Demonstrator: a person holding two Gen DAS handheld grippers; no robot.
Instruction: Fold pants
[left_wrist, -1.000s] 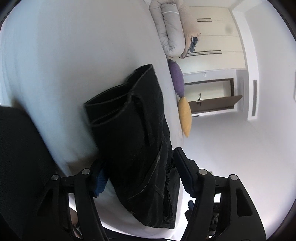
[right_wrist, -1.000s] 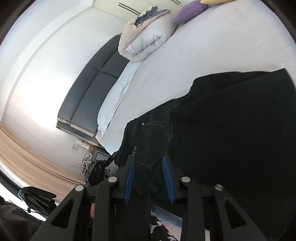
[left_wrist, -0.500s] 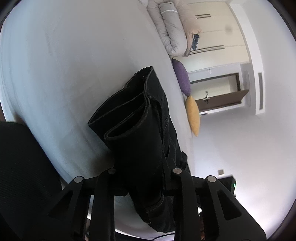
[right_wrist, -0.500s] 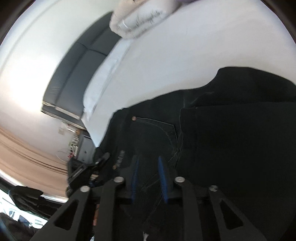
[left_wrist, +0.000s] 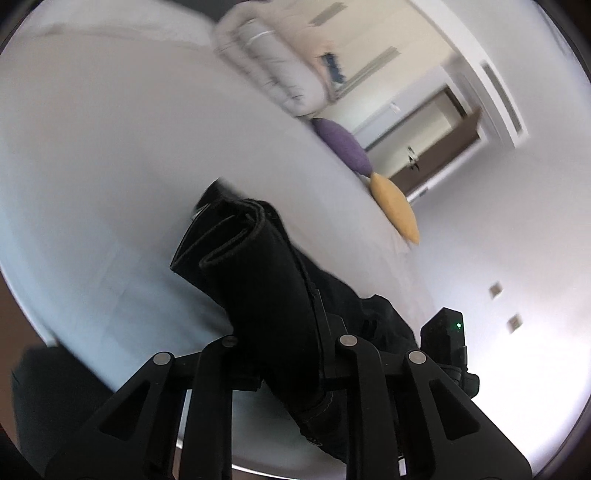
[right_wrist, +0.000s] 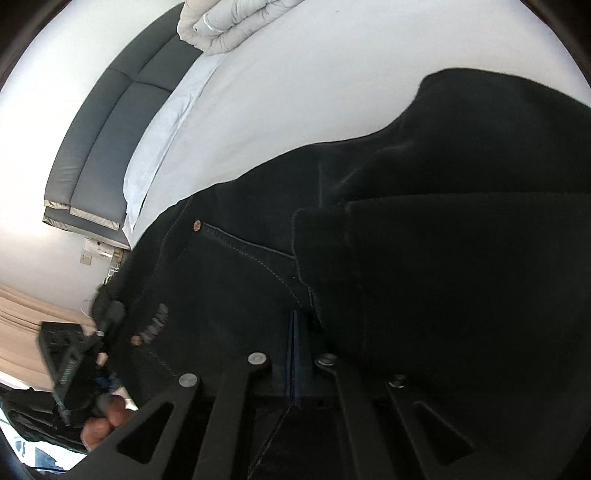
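Observation:
The black pants (left_wrist: 266, 280) lie folded on the white bed (left_wrist: 110, 147). My left gripper (left_wrist: 286, 354) is shut on the folded pants near one edge, with the cloth bunched between its jaws. In the right wrist view the pants (right_wrist: 424, 240) fill most of the frame, with a back pocket and a copper rivet (right_wrist: 197, 224) showing. My right gripper (right_wrist: 295, 354) is shut on the pants near the waistband, its blue pads pressed together on the cloth. The other gripper (right_wrist: 70, 362) and a hand show at the lower left of the right wrist view.
A rolled pale duvet (left_wrist: 273, 62) lies at the far end of the bed, also in the right wrist view (right_wrist: 229, 22). A purple cushion (left_wrist: 343, 144) and a yellow cushion (left_wrist: 395, 210) lie at the bed's edge. A dark grey headboard (right_wrist: 107, 144) stands behind a white pillow (right_wrist: 162, 133).
Both grippers have closed on the pants. The left gripper was open around the cloth a second ago. The views have swung as the pants are lifted and shifted.

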